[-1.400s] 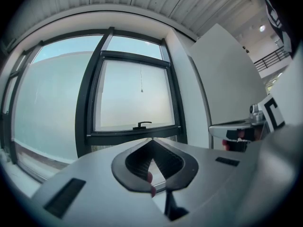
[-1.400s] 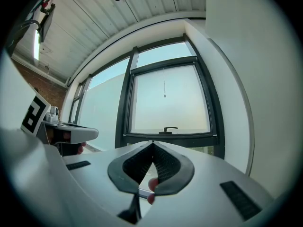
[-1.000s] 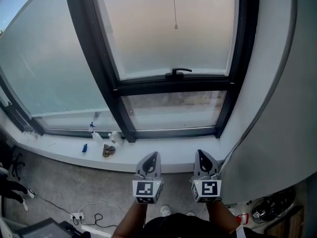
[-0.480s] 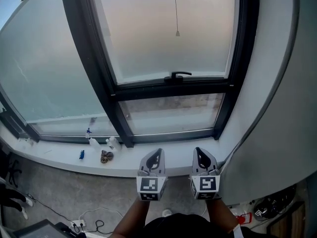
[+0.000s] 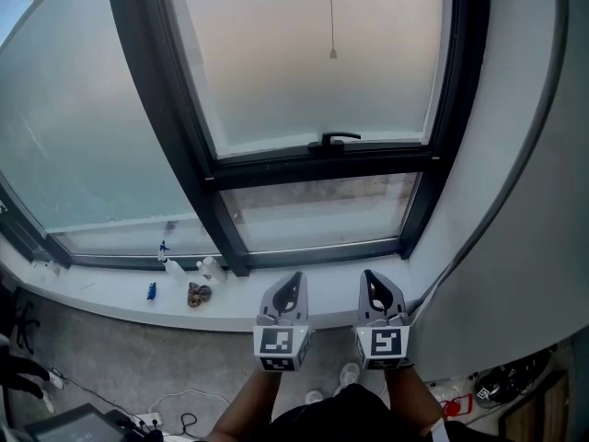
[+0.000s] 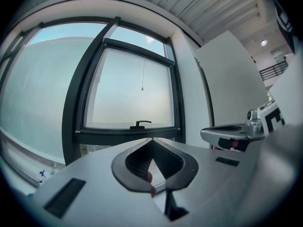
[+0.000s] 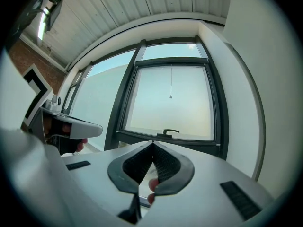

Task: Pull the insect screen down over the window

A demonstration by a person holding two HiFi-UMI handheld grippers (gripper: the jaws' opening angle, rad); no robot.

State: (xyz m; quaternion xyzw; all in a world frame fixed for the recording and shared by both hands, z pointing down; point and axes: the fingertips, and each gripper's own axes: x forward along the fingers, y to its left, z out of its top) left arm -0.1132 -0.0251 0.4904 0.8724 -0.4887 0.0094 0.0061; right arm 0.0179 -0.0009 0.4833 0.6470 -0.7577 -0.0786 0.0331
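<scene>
A thin pull cord with a small end bead (image 5: 332, 53) hangs before the upper pane of the dark-framed window (image 5: 210, 168); the screen itself does not show. A black handle (image 5: 333, 140) sits on the sash's lower rail. My left gripper (image 5: 293, 279) and right gripper (image 5: 371, 277) are held side by side, level, low in front of the white sill (image 5: 276, 295), well below the cord. Both are shut with nothing between the jaws. The left gripper view shows its closed jaws (image 6: 151, 139) under the cord (image 6: 142, 89); the right gripper view shows the same (image 7: 152, 142), with the cord bead (image 7: 170, 97) above.
Small bottles and bits (image 5: 170, 263) stand on the sill at the left. A white wall (image 5: 515, 201) juts out close on the right. Cables and a power strip (image 5: 152, 420) lie on the floor at lower left. The person's shoes (image 5: 350, 373) are just below the grippers.
Both grippers have moved forward together toward the window and sill, still side by side. Their jaws have stayed shut and empty.
</scene>
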